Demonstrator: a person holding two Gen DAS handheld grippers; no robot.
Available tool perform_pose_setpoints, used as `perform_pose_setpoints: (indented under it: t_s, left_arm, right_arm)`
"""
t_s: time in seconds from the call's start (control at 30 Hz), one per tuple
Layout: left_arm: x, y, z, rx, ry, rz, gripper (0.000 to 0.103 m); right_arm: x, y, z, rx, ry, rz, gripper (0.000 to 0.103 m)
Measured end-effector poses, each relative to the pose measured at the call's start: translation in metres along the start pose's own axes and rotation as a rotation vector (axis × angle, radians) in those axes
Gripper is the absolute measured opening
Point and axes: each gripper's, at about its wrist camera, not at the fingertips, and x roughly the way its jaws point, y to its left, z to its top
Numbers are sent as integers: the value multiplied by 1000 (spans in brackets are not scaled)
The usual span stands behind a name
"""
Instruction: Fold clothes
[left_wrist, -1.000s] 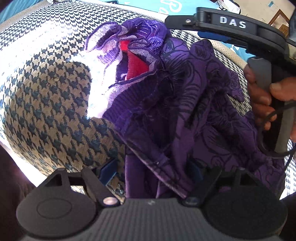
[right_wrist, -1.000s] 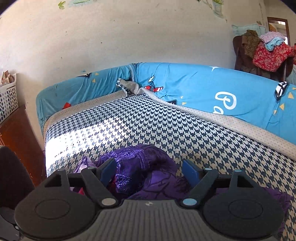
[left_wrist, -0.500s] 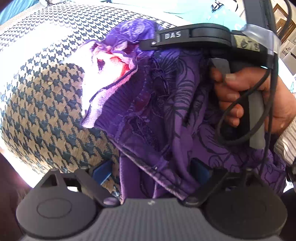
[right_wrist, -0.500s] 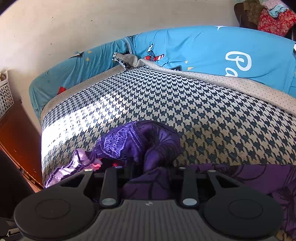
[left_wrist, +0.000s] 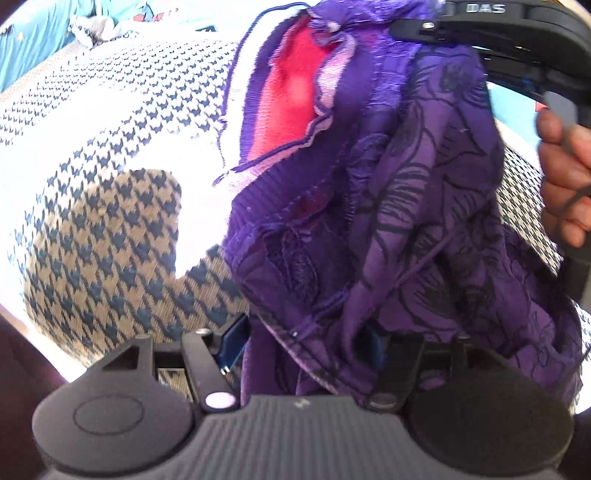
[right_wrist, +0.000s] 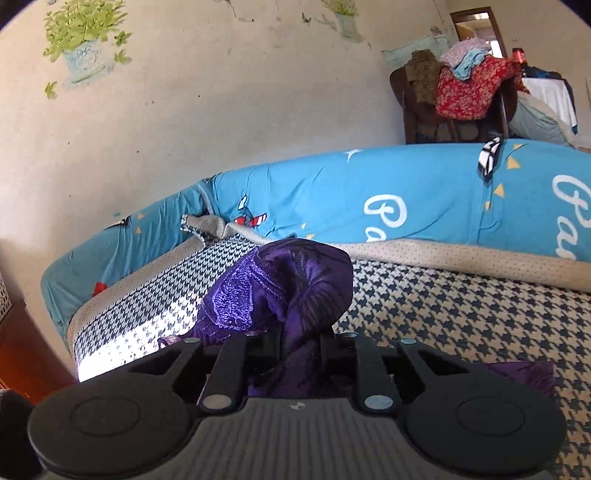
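Purple garment (left_wrist: 406, 206) hangs w/ long axis roughly vertical over the houndstooth bed (left_wrist: 110, 240), red lining facing out near top. R hand-held gripper (right_wrist: 299, 343) clenched on its bunched top; jaws just closing. L hand-held gripper (left_wrist: 306, 343) jaws just closing too, lower hem between them; pad contact can't tell.

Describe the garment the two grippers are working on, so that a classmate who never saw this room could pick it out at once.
Start at the bed with the houndstooth cover in front of the blue bedding. The purple garment is bunched above it, pinched by the right gripper. Unlike the clothes piled on the chair, it is purple with dark floral outlines and a red lining.
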Motion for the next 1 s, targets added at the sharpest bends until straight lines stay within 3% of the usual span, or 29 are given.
perform_pose_setpoints:
  t_s: [0.33,0.67,0.8,0.83,1.0]
  left_arm:
    - [-9,-62,42,81,-192,100,59]
    - [-2,-142,102,219,-389,237,57]
    - [-8,-141,119,232,-438,285,57]
    - [0,-148,136,232,-445,296,57]
    - [3,-162,159,217,-447,322,57]
  right_arm:
    - [-83,-34,31,83,-226,-99,18]
    - [-163,-79,39,164,-407,-232,18]
    - [-182,-94,38,199,-454,-284,18]
    - [-185,-98,38,210,-461,-299,18]
    - [-191,-117,38,231,-468,-365,18]
